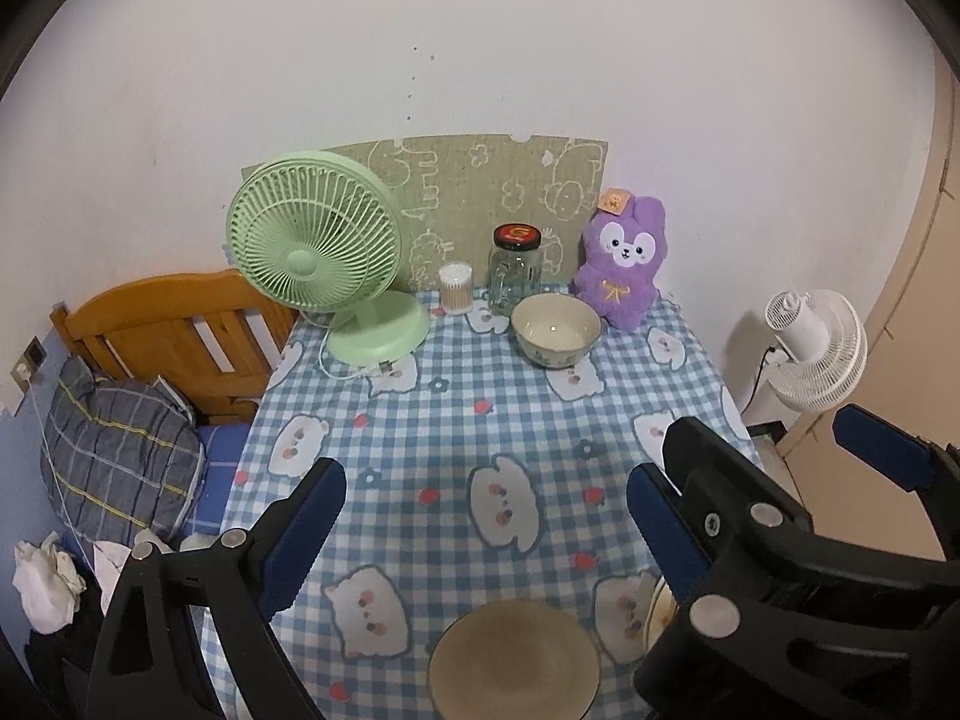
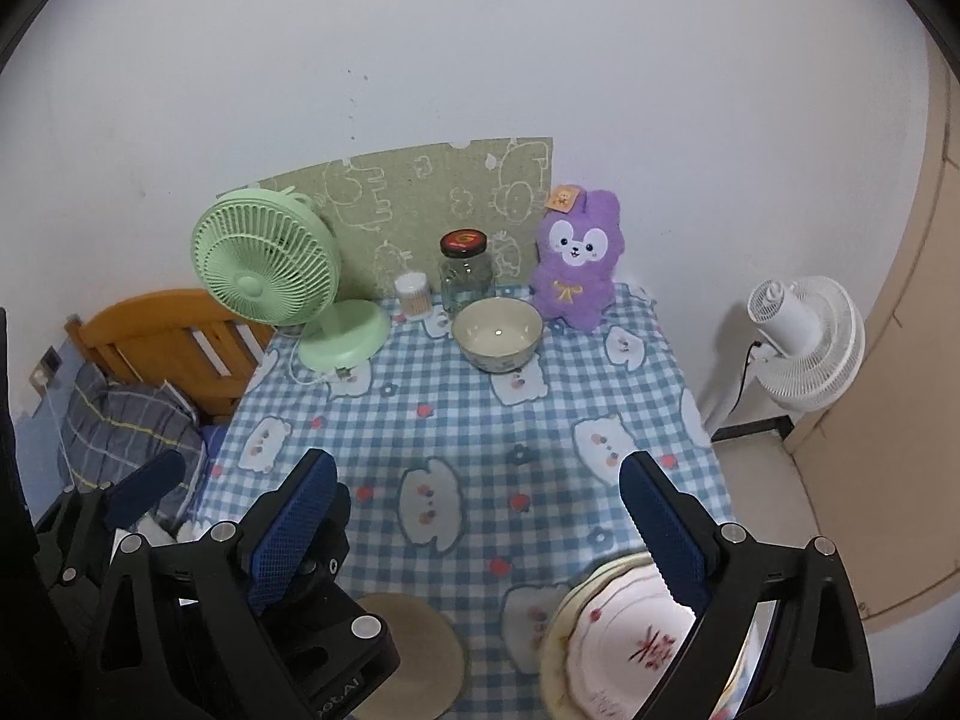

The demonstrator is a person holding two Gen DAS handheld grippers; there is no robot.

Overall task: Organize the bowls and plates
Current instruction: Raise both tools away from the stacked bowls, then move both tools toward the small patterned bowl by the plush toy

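We see left gripper point(image 1: 486, 516) spread wide, holding nothing, above round mat point(image 1: 515, 657) | right gripper point(image 2: 480, 516) spread wide, empty, over stacked plates point(image 2: 624, 636) at near edge | bowl point(image 2: 497, 334) far back by jar point(image 2: 467, 272)

Stacked plates point(image 2: 624, 630): partly hidden behind the right claw's finger point(image 2: 672, 525), cut by the lower edge. Tan round mat point(image 1: 515, 657): cropped below. Jar lid point(image 1: 517, 235) label: illegible.

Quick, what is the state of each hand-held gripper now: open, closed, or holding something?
Left hand-held gripper: open, holding nothing.
Right hand-held gripper: open, holding nothing.
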